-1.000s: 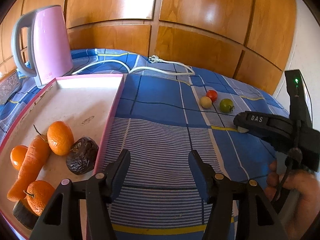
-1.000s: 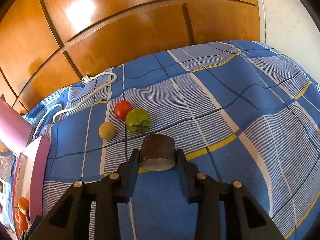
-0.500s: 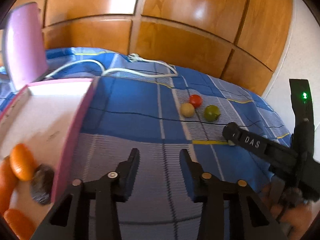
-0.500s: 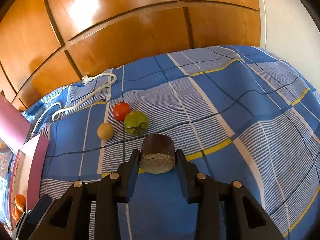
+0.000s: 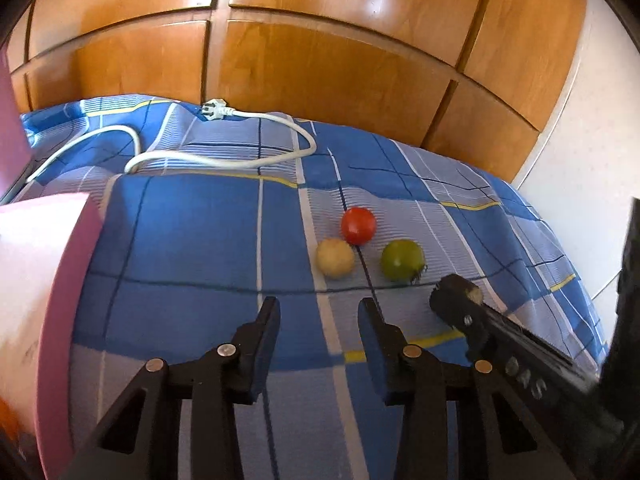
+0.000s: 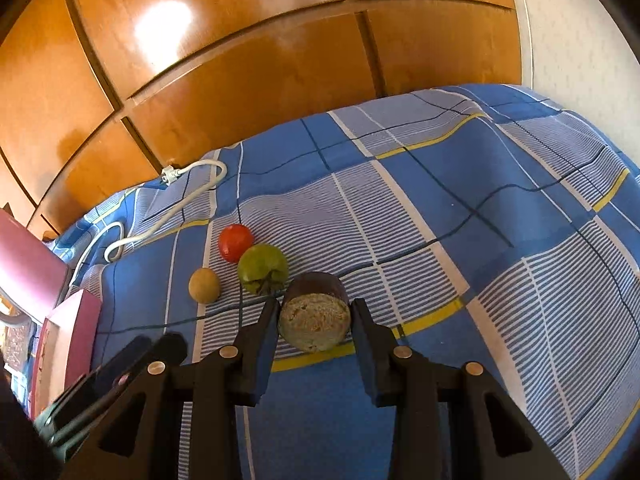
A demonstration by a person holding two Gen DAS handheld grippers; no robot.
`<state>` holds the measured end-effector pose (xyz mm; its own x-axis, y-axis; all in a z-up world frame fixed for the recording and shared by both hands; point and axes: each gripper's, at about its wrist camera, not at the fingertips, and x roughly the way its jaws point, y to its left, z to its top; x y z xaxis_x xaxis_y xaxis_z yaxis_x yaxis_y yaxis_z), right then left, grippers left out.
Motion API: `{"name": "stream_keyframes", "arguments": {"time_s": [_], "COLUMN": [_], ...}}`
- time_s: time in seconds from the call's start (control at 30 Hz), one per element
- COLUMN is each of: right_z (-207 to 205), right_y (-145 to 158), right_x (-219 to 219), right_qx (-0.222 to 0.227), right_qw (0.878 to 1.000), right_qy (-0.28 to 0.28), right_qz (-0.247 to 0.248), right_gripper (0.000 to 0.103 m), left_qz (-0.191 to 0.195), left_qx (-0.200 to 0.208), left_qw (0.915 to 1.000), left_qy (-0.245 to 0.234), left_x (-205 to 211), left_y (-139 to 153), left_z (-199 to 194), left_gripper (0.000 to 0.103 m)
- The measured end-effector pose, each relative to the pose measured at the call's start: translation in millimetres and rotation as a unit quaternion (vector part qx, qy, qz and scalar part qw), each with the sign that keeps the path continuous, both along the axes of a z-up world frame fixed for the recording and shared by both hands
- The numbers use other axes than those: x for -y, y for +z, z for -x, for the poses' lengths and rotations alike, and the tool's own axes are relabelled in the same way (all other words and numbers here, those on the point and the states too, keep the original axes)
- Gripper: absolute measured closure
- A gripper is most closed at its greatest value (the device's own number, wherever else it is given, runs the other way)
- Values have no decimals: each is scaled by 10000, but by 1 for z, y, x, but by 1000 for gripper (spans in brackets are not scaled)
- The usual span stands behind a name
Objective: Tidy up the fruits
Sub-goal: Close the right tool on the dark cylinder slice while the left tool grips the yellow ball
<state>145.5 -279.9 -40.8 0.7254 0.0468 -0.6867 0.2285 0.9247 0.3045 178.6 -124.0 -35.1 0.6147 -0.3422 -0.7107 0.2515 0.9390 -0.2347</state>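
**Eggplant chunk clamped, three fruits on the cloth**

Our right gripper (image 6: 314,320) is clamped on a cut eggplant chunk (image 6: 314,322), just in front of the green tomato (image 6: 262,268). Our left gripper (image 5: 318,320) holds nothing, its jaws standing apart over the blue checked cloth (image 5: 192,240). The red tomato (image 5: 358,225) and yellow fruit (image 5: 335,258) lie just beyond it.

Background: glossy wooden panelling (image 5: 328,68) behind the work surface, meeting a pale wall (image 6: 580,48) at the right. Surface covering: blue checked cloth (image 5: 200,232) with white stripes and yellow lines. White power cord (image 5: 224,160) looped across the cloth's far edge, its plug (image 5: 214,109) lying unplugged beside the panelling.
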Motion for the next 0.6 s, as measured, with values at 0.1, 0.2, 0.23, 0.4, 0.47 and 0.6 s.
{"name": "stream_keyframes", "arguments": {"time_s": [0.1,0.2,0.23,0.4,0.47,0.6], "right_z": [0,1,1,3,3,3], "right_y": [0,-1,-1,-1,-2,-2], "right_x": [1,4,5,7,8,8], "right_qx": [-15,-17,-16,-14,-19,-22], "right_qw": [10000,9999,9999,9998,9998,9998], "right_qy": [-51,-107,-114,-143,-162,-170], "right_qz": [10,-46,-72,-106,-144,-124], "right_gripper": [67,67,67,67,67,67], "left_qz": [-29,14,-1,-21,-37,4], "left_qx": [-8,-61,-46,4,-62,-248], "left_qw": [10000,10000,10000,9999,9999,9997], "left_qy": [-21,-44,-47,-129,-114,-33], "left_x": [5,9,11,19,22,25], "left_y": [-1,-3,-3,-2,-5,-11], "left_z": [-8,-19,-22,-32,-37,-49], "left_gripper": [65,64,64,63,63,64]}}
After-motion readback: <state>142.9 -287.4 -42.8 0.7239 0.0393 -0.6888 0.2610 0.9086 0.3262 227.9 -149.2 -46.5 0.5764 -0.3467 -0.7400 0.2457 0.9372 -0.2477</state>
